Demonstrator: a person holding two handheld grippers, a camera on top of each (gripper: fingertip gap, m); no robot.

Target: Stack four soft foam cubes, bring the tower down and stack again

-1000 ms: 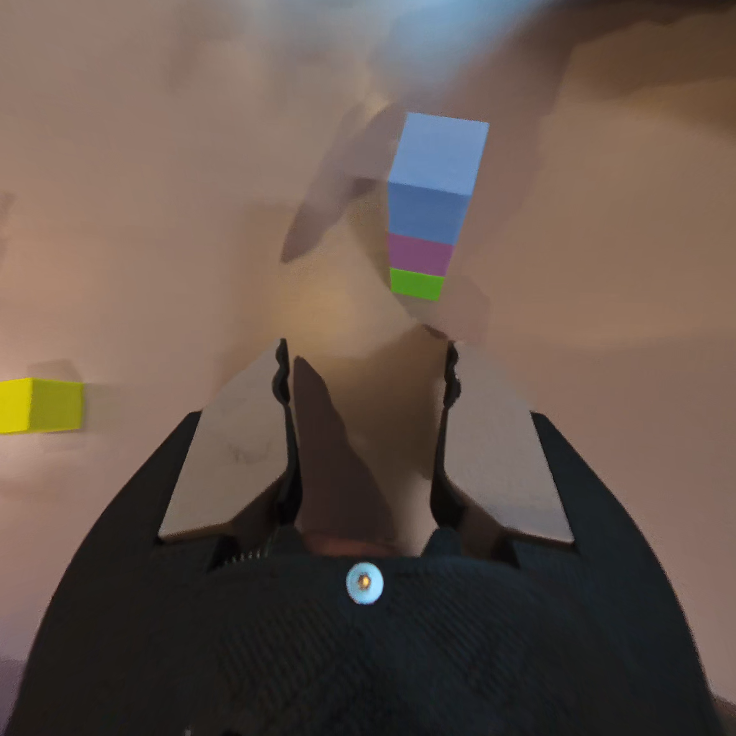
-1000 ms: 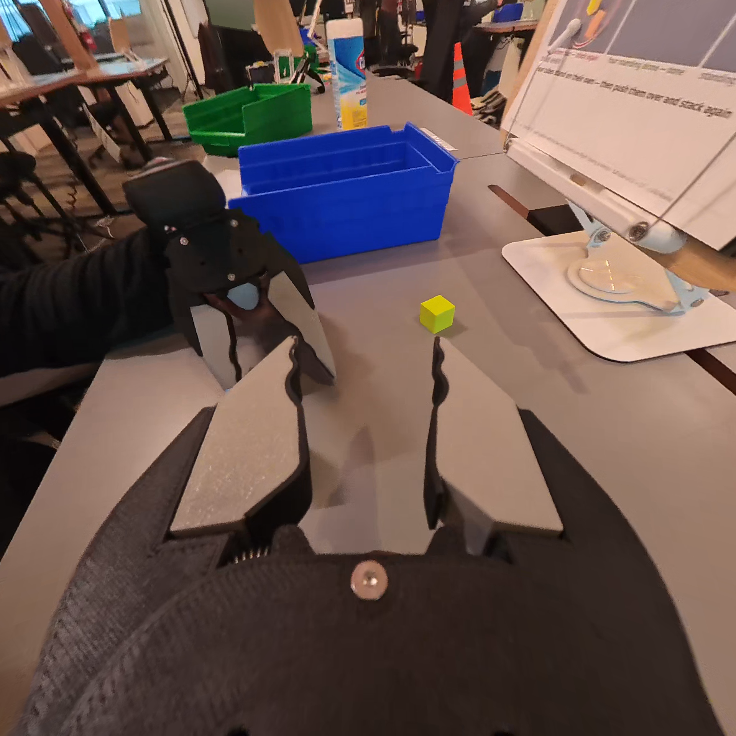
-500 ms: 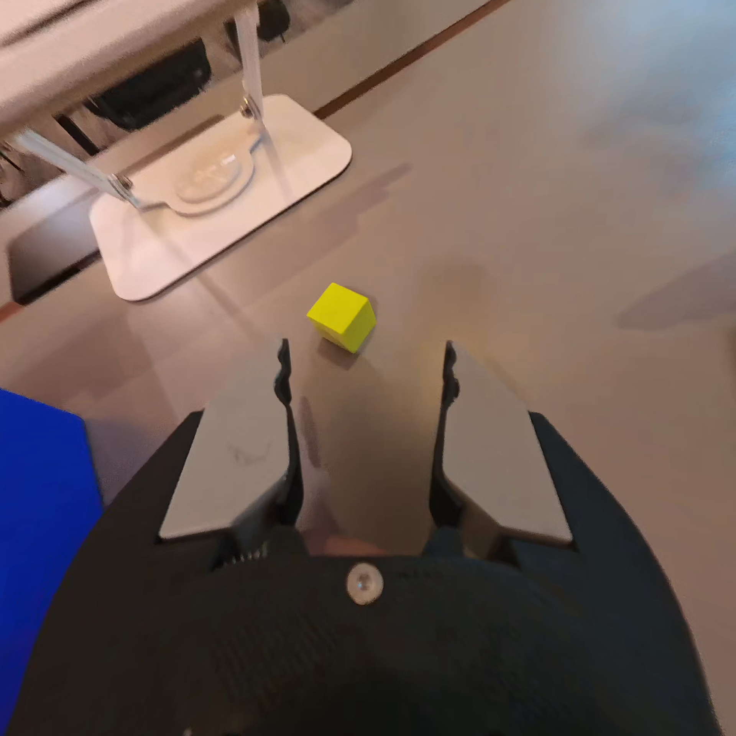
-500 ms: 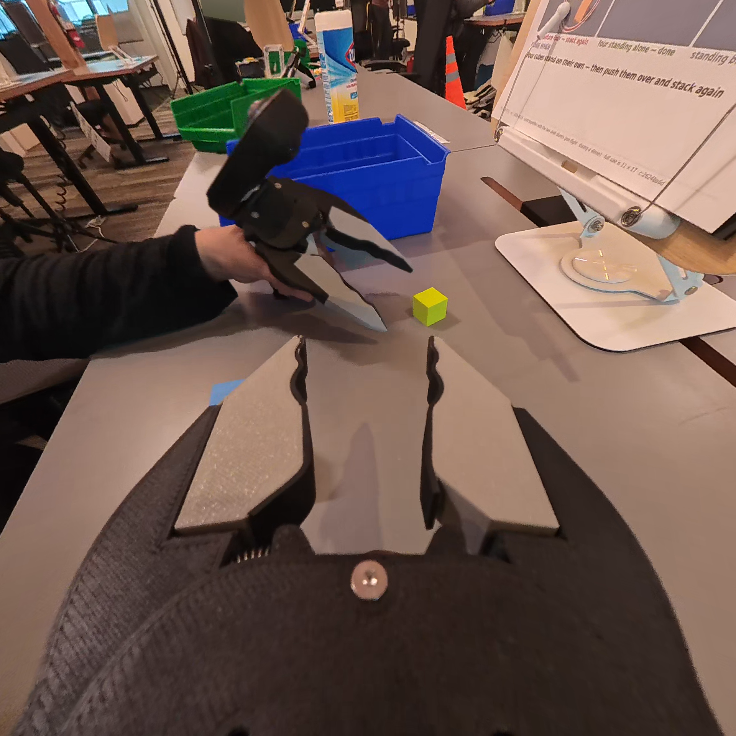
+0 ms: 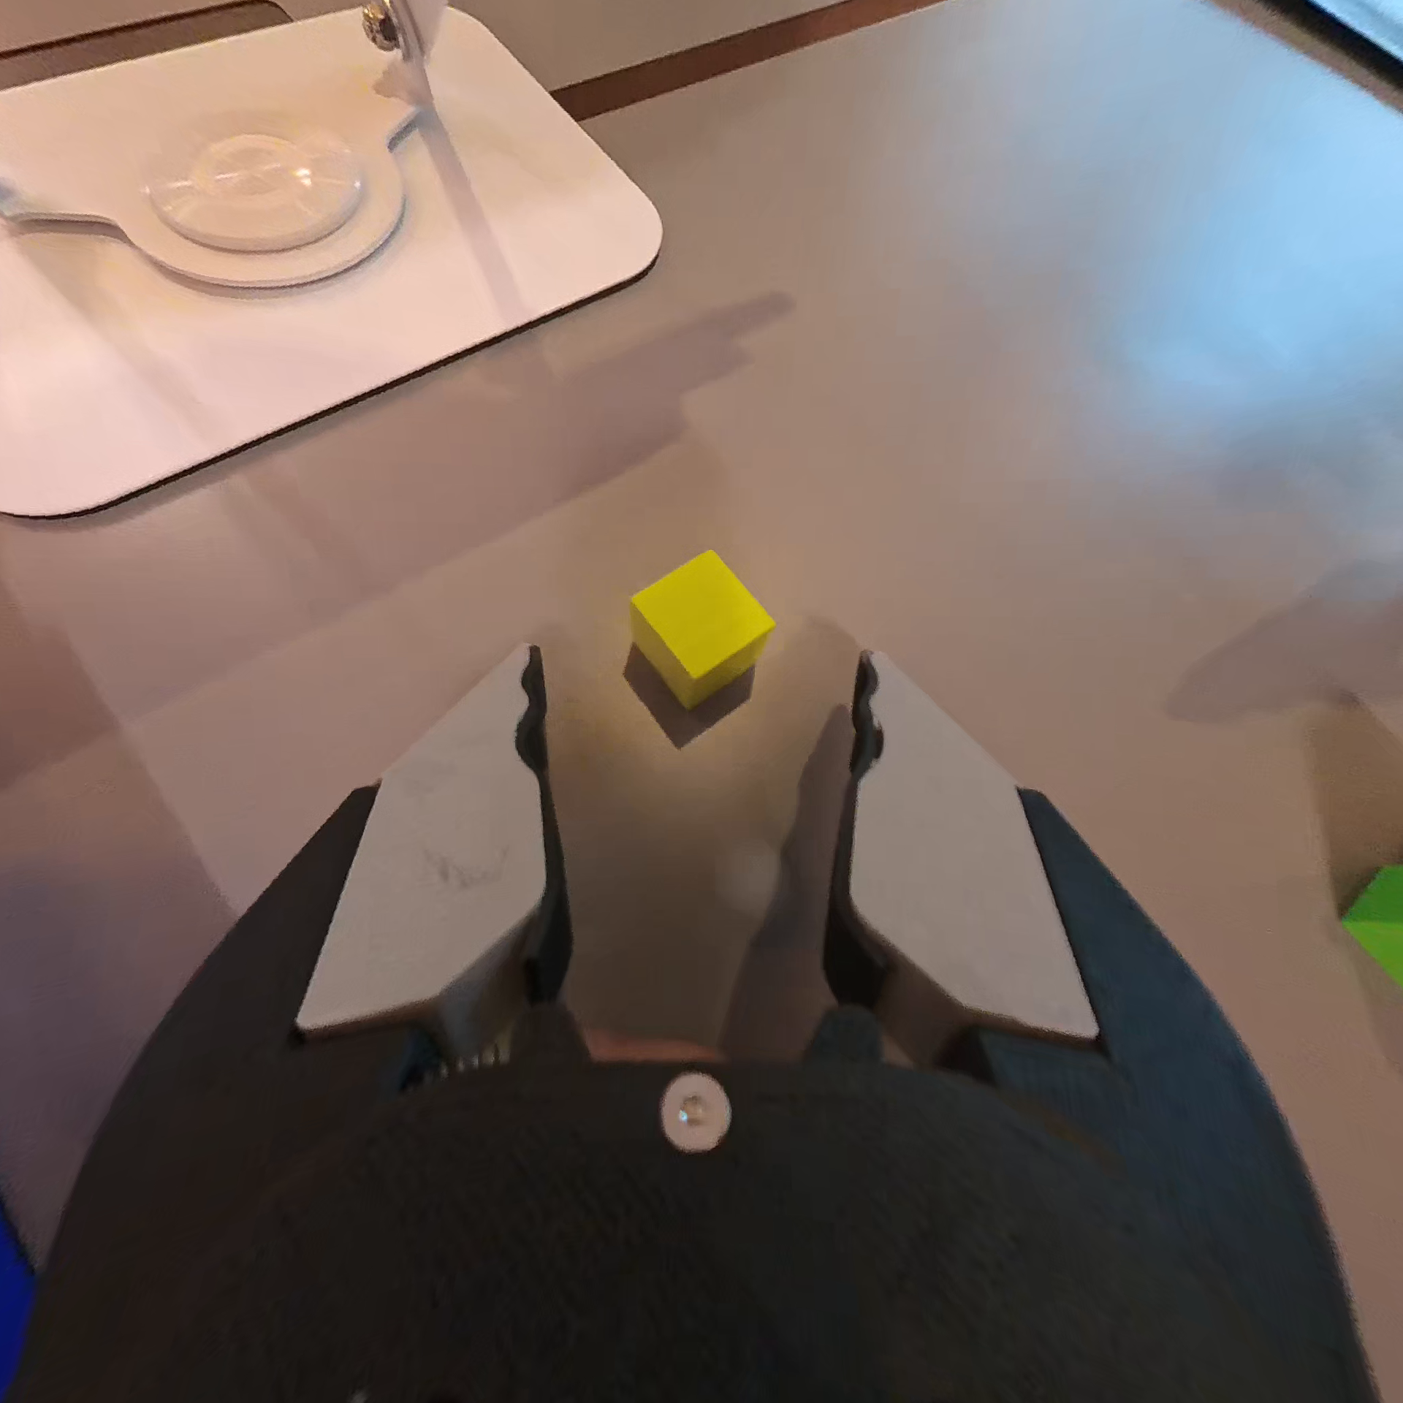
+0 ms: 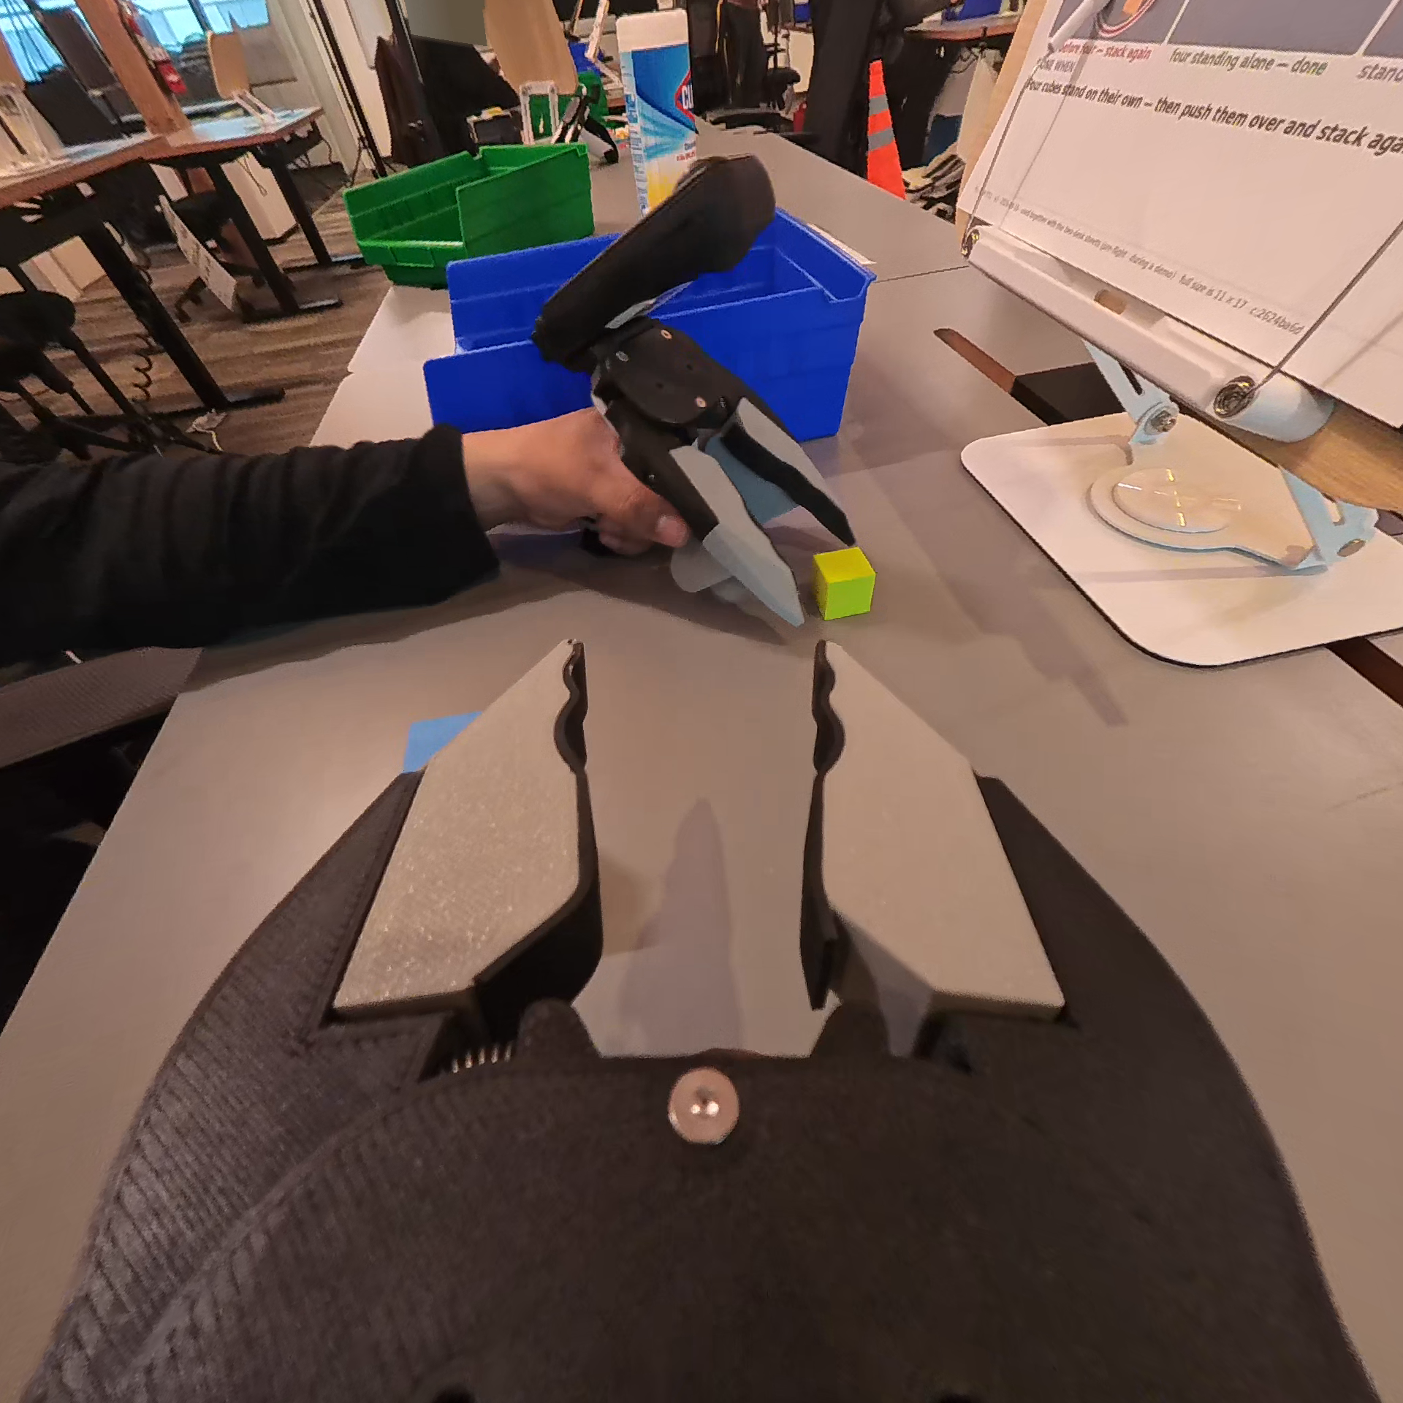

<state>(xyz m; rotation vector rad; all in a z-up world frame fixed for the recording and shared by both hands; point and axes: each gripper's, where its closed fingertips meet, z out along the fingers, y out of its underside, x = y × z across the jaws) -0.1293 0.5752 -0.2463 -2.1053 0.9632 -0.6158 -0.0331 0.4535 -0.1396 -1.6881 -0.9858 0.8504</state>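
Observation:
A yellow foam cube (image 5: pixel 702 626) lies on the grey table, just beyond my left gripper (image 5: pixel 697 657), which is open and empty with its tips near the cube's two sides. A green cube (image 5: pixel 1378 926) shows at the right edge. In the right wrist view the left gripper (image 6: pixel 818 575) tilts down next to the yellow cube (image 6: pixel 844 584), held by a hand (image 6: pixel 577 486). My right gripper (image 6: pixel 698 649) is open and empty above the table. A blue patch (image 6: pixel 436 740) peeks from behind its left finger.
A white stand base (image 5: pixel 304 228) with a sign board stands close behind the yellow cube, also in the right wrist view (image 6: pixel 1177 531). A blue bin (image 6: pixel 797 342), a green bin (image 6: pixel 471 205) and a wipes canister (image 6: pixel 660 114) stand at the back.
My left gripper swung away from the blue, pink and green tower and moved up to the yellow cube, staying open. My right gripper barely moved.

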